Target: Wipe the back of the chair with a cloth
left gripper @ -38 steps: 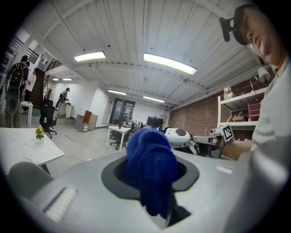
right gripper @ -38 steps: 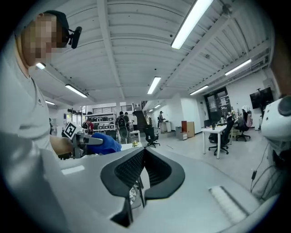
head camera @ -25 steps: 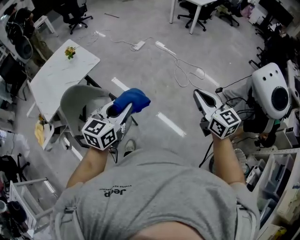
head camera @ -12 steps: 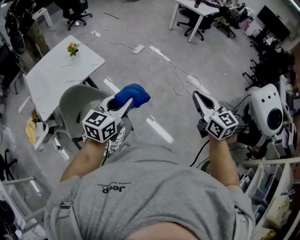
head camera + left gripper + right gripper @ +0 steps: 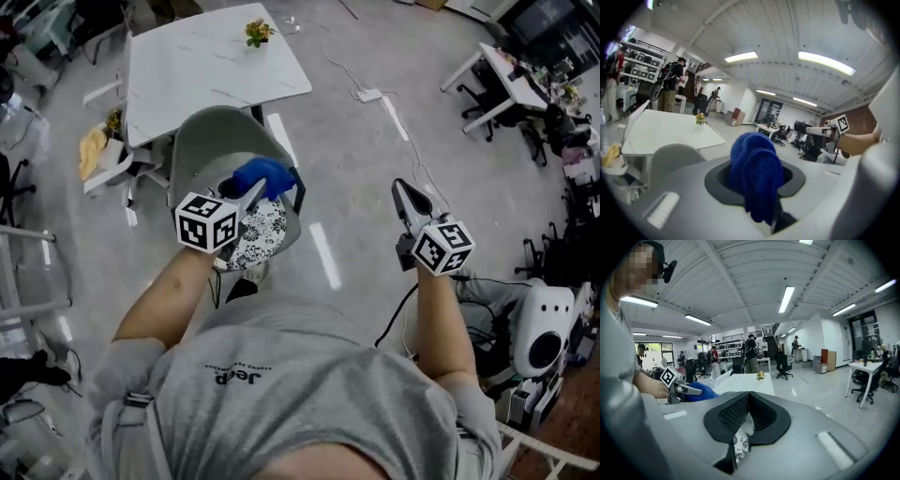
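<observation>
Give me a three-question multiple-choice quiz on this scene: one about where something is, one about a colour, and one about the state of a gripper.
1. Where do the small flowers stand?
A. on the white table
B. on the floor
C. on a shelf

2. What colour is the cloth?
A. red
B. blue
C. yellow

3. How is the right gripper?
A. shut, holding nothing
B. shut on the cloth
C. wide open

Answers:
1 A: the head view shows the flowers sitting on the tabletop.
2 B: the cloth clamped in the left gripper is blue in the head view and in both gripper views.
3 A: the right gripper view shows its jaws pressed together with nothing between them.
</observation>
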Motion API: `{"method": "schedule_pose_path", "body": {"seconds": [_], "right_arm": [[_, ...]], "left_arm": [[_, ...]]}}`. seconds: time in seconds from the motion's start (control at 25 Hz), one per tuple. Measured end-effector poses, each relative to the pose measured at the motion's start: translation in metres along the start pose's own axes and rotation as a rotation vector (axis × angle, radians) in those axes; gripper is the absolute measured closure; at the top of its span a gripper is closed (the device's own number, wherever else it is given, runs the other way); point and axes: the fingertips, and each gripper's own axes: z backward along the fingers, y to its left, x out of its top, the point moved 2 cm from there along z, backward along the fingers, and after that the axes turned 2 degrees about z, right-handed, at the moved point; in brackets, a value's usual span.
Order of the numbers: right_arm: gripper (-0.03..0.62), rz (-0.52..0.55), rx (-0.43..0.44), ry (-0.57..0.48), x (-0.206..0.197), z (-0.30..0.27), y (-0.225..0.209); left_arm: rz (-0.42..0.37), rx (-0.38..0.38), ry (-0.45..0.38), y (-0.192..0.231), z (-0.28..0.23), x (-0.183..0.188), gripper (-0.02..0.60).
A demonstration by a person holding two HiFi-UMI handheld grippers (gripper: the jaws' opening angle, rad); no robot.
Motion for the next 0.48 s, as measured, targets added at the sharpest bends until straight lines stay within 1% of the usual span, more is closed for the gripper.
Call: {"method": "schedule_pose_path", "body": {"seconds": [0.16, 0.28, 0.4, 0.48], "right_arm": [[0.591, 0.003, 0.099, 0.054, -0.012, -0.092, 0.025], [0.591, 0.016, 0.168, 0.101, -0.024, -0.16, 0.045], [0.591, 0.02, 0.199, 0.144, -0.038, -0.223, 0.056], [0.591, 0.002, 0.206, 0.165, -0.047, -0.26, 0.061]], "left_arm": [[0.054, 0.154, 0.038, 0.091, 0.016, -0.026, 0.407], [0.124, 0.27, 0.057, 0.16, 0.031, -0.044, 0.407], [0.188, 0.371, 0.082, 0.226, 0.039, -0.059, 0.407], [0.223, 0.421, 0.103, 0.265, 0.037, -0.066, 0.407]]}}
